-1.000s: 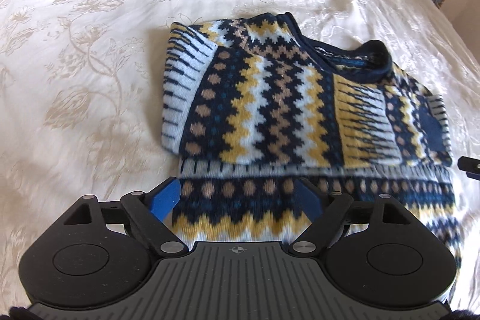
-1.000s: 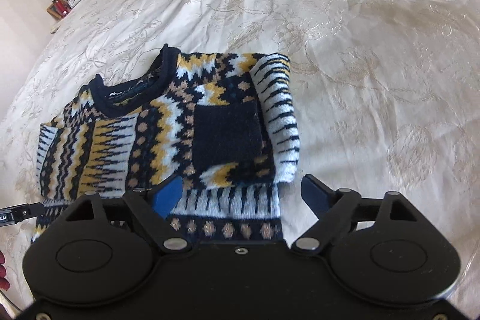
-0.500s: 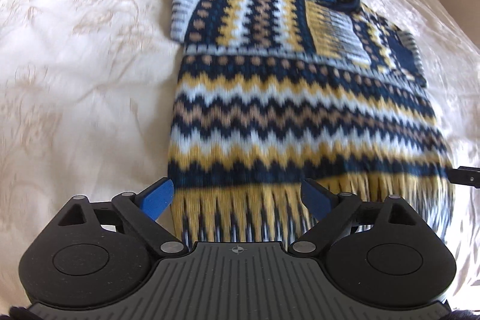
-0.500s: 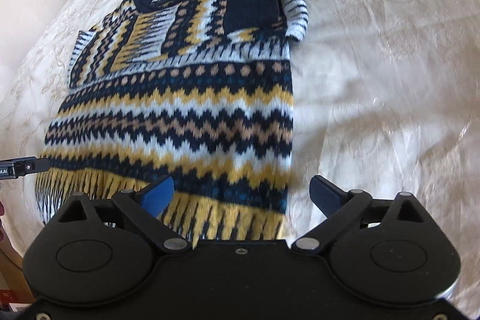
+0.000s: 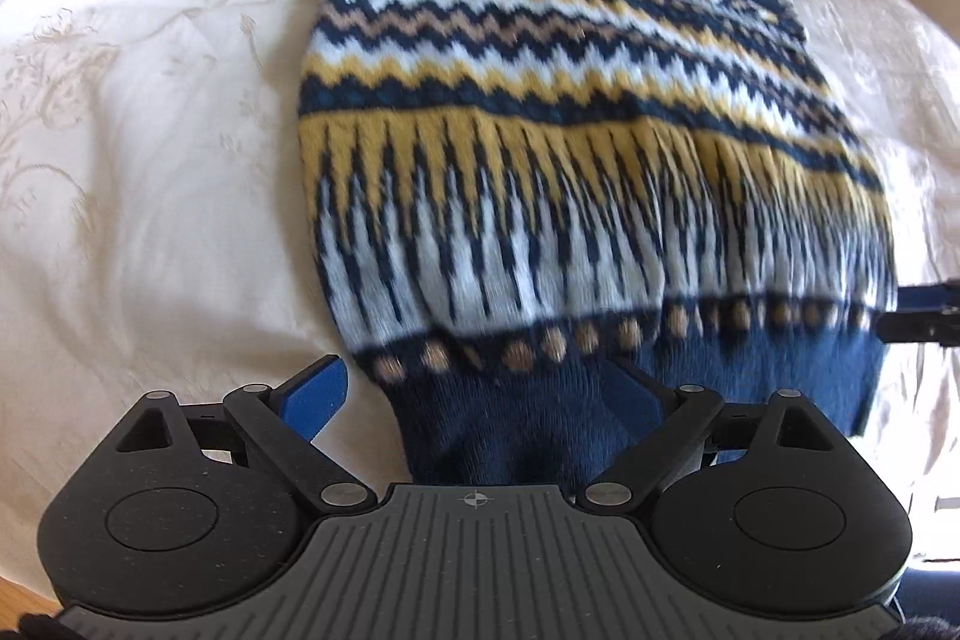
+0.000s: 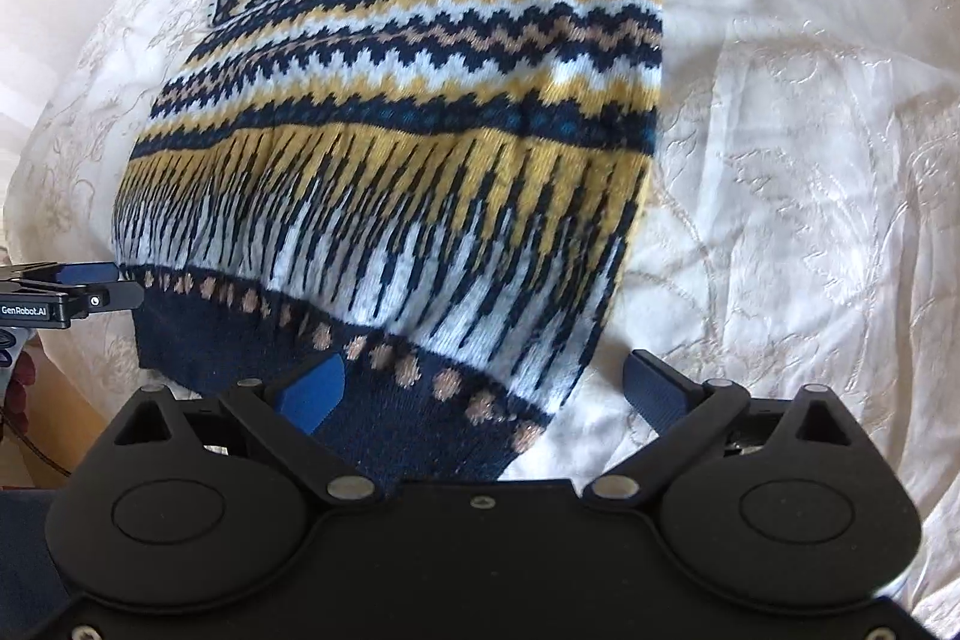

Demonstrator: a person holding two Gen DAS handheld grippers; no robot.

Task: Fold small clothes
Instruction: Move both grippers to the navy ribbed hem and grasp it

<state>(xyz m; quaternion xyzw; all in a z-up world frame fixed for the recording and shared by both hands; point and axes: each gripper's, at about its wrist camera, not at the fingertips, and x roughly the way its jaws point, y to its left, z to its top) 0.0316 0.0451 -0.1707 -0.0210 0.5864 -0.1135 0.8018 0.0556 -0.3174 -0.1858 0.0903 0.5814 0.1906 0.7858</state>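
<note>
Navy, yellow, pale-blue and tan zigzag-patterned knitted sweater [image 5: 576, 112] lies flat on the bed, on a cream embroidered bedspread [image 5: 138, 112]. Its length runs straight ahead of both tools, plain navy ribbed hem nearest, neckline at the far end.

Done so far, as it reads: sleeves appear already turned in across the chest — patterned panels sit over the upper body at the far end, one white-and-navy striped cuff edge showing at the far left in the left wrist view. Body forms a narrow oblong. No crosswise fold yet; hem [image 5: 516, 400] sits on the bedspread with the cloth a little bunched near it.

Left hand-held gripper [image 5: 480, 394]: blue fingers spread wide, straddling the near-left hem corner. Left finger over bare bedspread just beside the edge, right finger against the knit. Nothing pinched.

Right hand-held gripper [image 6: 486, 385]: also spread wide, at the near-right hem corner. Left finger on the navy band, right finger over bedspread just off the edge. Not closed on cloth.

Each tool's tip shows at the margin of the other's view, level with the hem — one per corner.

Left to do, by judgement: close on both hem corners, carry the hem up toward the neckline, perhaps fold once more, then smooth. Roughly midway.
</note>
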